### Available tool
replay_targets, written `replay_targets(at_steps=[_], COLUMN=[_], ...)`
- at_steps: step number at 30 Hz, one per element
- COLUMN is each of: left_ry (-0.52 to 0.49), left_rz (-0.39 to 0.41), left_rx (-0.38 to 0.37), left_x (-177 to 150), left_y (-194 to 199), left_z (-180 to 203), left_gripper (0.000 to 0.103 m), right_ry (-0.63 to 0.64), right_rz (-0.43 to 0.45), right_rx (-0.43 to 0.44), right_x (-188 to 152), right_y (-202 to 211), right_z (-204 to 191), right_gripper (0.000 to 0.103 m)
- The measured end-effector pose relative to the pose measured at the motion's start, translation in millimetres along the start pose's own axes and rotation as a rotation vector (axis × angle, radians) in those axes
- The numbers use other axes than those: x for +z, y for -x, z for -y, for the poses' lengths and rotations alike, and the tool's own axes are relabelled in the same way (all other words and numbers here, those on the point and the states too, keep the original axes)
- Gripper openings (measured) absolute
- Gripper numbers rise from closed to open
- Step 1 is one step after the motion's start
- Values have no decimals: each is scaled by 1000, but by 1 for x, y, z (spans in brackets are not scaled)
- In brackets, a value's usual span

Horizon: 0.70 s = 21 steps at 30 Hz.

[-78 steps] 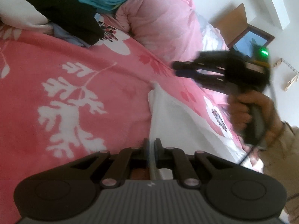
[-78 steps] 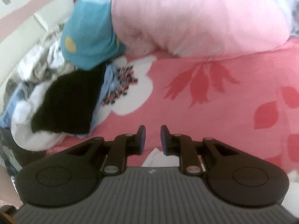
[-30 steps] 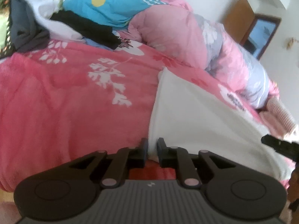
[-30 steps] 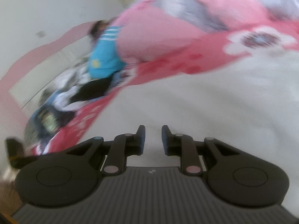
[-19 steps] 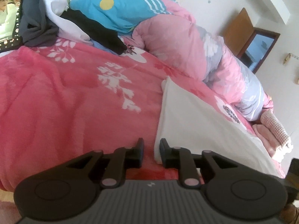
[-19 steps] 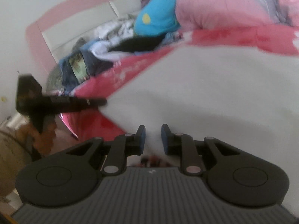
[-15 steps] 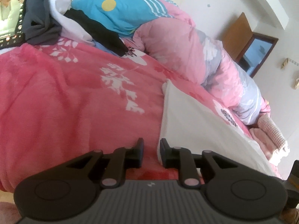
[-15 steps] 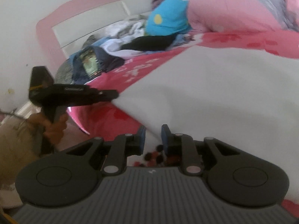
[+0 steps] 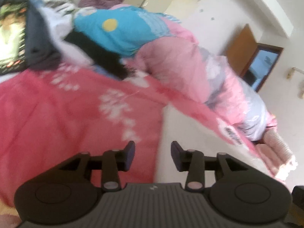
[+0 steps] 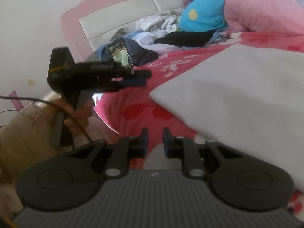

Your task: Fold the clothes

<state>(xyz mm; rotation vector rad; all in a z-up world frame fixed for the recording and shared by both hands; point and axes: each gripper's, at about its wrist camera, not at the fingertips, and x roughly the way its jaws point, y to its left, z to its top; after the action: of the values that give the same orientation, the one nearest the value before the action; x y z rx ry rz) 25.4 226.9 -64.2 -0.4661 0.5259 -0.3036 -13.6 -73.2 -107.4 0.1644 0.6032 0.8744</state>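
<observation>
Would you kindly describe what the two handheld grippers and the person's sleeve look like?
Both grippers are matte black with a ribbed grey body, round side housings and linkage arms with silver pivot pins; the jaws carry dark blue pads. Seen from the right wrist, the left gripper is pistol-shaped with a grey handle, small white lettering and a black cable. The sleeve is beige.

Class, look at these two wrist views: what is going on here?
A person with a gripper in each hand is folding a white garment laid flat on a pink floral bedspread. The left gripper has just been opening, its fingers apart and pressing nothing. The right gripper sits at the near edge, gripping nothing visible.
</observation>
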Motion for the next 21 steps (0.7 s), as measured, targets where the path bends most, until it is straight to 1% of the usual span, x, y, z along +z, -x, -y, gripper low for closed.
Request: replay_targets(at_steps=[1,3,6,9,11,13,15,16,17,18,20,21], left_ry=[-12,-52,-96,-118,-126,-113,-99,-94,-88,-80,-56,-44], left_rz=[3,-1,-36,-71,-94,-122,-143,-141,-136,-133,-132,-132], left_rx=[-25,-76,-134,-143,-141,-122,-92,-88,-96,-106,-119,-122], left_x=[4,10,12,4,-2,-8,-15,-18,-18,-18,-17,-16], left_y=[-3,-16,-46,-80,-101,-119,-130,-132,-132,-131,-131,-132], left_z=[9,30,59,73,79,77,70,66,62,58,50,47], left_gripper=[49,50,50,50,49,49,45,42,41,41,38,37], right_ry=[-11,-35,-60,-118,-163,-205,-270,-309,-344,-372,-425,-445], right_rz=[18,65,175,280,316,318,307,297,288,274,238,208], right_rx=[-16,-50,-138,-251,-360,-473,-558,-601,-635,-654,-681,-684], right_x=[1,5,18,33,41,50,58,62,65,67,70,72], right_y=[10,34,84,141,174,198,213,219,221,222,223,219], right_z=[3,10,28,59,88,121,160,180,200,217,251,267], right_gripper=[15,16,16,17,19,22,29,32,33,35,42,42])
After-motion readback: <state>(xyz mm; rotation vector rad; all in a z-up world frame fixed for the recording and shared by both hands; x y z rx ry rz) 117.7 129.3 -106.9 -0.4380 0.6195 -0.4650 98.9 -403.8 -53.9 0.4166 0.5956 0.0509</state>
